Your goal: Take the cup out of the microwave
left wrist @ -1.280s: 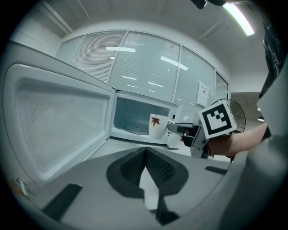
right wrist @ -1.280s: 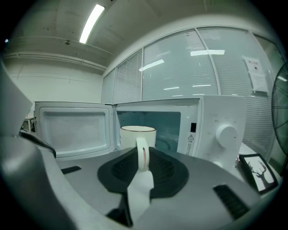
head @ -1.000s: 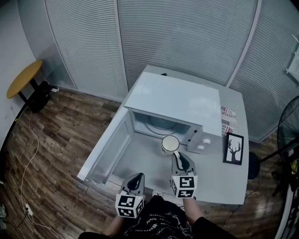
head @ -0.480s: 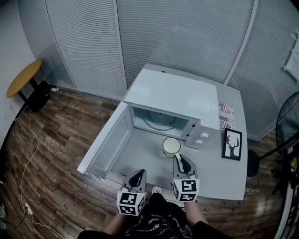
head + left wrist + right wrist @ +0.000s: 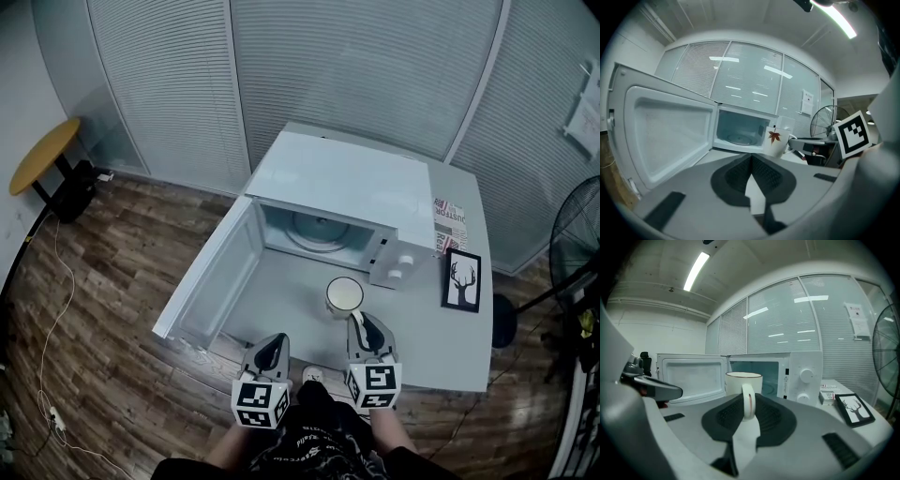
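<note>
Right gripper point(image 5: 357, 319): pads clenched on the handle point(image 5: 748, 401) of the white cup point(image 5: 343, 294). The handle stands upright between them.

The white cup is outside the microwave point(image 5: 349, 183), just in front of the open cavity, at the centre of the head view, over the grey table point(image 5: 441, 342). I cannot tell whether its base touches the table. The left gripper view shows a red leaf print on its side.

Left gripper point(image 5: 272, 347): jaws pressed together, nothing between them. It sits lower left of the cup, apart from it.

Microwave door point(image 5: 202, 277) is swung wide toward frame left. Deer picture point(image 5: 461, 279) lies right of the microwave.
</note>
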`<control>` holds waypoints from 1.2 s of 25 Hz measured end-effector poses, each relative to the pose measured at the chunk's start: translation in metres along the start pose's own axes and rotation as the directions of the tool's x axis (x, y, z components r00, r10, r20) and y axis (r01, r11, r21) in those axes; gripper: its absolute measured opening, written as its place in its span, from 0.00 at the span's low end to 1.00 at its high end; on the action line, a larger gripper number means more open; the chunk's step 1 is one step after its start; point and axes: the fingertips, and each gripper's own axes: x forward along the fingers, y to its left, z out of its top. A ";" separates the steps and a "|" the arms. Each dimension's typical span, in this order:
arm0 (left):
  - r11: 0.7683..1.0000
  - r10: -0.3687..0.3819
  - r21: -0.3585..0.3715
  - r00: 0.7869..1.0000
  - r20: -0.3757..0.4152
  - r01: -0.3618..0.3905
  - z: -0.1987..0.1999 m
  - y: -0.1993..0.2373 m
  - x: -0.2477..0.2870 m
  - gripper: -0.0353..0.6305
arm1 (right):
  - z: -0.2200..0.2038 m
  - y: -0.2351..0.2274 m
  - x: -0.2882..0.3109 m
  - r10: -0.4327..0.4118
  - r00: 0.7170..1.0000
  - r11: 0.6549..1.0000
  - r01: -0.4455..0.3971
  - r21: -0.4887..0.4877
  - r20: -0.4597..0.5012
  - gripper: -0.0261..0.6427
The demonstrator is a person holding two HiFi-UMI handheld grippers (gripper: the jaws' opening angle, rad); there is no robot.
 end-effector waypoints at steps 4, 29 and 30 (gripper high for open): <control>1.000 0.009 0.005 1.000 0.008 -0.009 0.001 0.002 -0.004 0.06 | -0.005 0.002 -0.012 -0.012 1.000 1.000 0.012 0.012 -0.003 0.13; 1.000 0.010 0.013 0.999 0.031 -0.010 0.001 -0.006 -0.015 0.06 | -0.022 -0.005 -0.068 -0.073 0.997 0.996 0.073 0.044 -0.015 0.13; 1.000 0.010 0.012 0.999 0.031 -0.011 0.000 -0.006 -0.015 0.06 | -0.022 -0.005 -0.069 -0.072 0.997 0.996 0.073 0.045 -0.015 0.13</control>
